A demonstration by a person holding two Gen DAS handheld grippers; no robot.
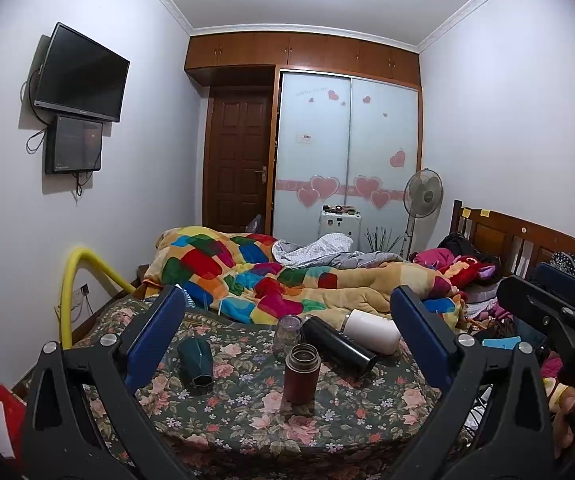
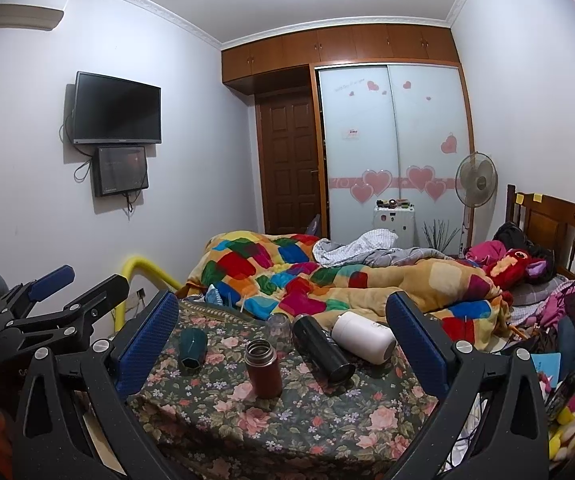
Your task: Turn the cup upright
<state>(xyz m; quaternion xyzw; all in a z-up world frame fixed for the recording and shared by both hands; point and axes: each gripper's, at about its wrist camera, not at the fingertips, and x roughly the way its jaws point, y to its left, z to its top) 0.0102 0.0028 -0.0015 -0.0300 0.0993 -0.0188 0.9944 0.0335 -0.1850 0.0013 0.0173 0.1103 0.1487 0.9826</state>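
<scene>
Floral cloth (image 1: 247, 412) carries five vessels between both gaping, empty tools.
Left tool (image 1: 287, 344) and right tool (image 2: 283, 340) cut off below; clear glass (image 1: 287, 334) half hidden behind the black flask (image 1: 337, 344).

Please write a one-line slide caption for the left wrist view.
Open left tongs hover before a floral cloth holding one upright red flask and fallen cups.

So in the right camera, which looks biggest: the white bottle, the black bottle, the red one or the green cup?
1. Black bottle, white bottle: alike, lying down.
2. Red bottle, nearest the camera, so unsure.
3. Green cup.
</scene>
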